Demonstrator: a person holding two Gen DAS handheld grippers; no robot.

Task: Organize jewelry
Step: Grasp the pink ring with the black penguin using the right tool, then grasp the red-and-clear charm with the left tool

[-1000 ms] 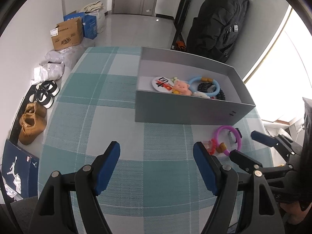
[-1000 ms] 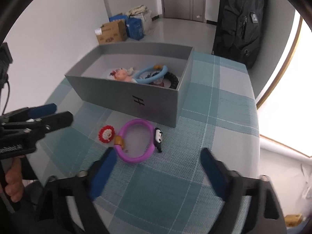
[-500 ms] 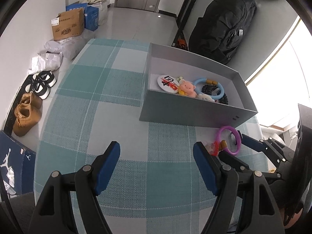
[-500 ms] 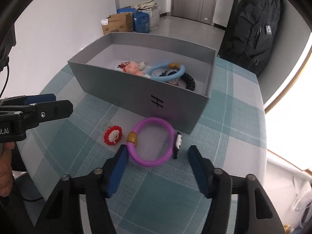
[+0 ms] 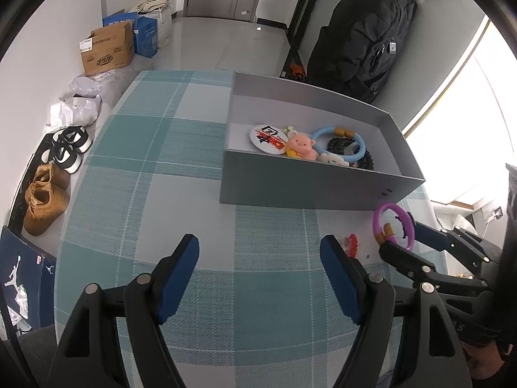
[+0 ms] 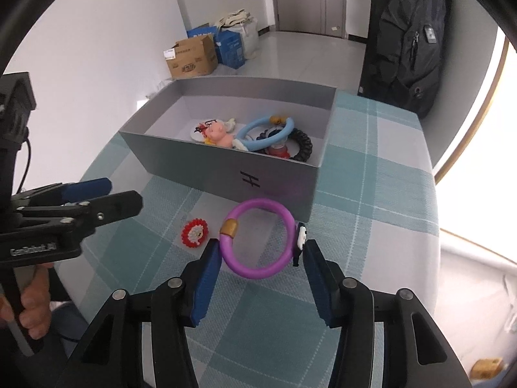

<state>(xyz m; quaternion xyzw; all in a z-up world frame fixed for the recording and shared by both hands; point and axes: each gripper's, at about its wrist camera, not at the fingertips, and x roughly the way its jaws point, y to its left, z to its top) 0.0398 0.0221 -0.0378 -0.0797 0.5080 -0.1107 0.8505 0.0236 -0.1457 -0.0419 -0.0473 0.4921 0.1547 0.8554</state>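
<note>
A purple ring bracelet [image 6: 258, 237] with a gold bead and a small panda charm sits between the blue pads of my right gripper [image 6: 260, 270], which is shut on it in front of the grey box [image 6: 226, 174]. It also shows in the left wrist view [image 5: 394, 226], lifted off the cloth. A red flower brooch [image 6: 194, 233] lies on the checked cloth to the left of the ring. The box holds a blue ring [image 6: 268, 131], a pink pig [image 6: 219, 134], a round badge [image 5: 268, 134] and a black coil band [image 6: 302, 147]. My left gripper [image 5: 260, 273] is open and empty over the cloth.
The table has a teal checked cloth [image 5: 181, 148]. A black backpack [image 5: 362, 32] stands behind the box. Cardboard boxes [image 5: 106, 51] and shoes [image 5: 48, 194] lie on the floor to the left. A bright window is at the right.
My right gripper moved forward and closed its pads around the purple ring bracelet, raising it off the cloth. My left gripper stayed open and drew back slightly.
</note>
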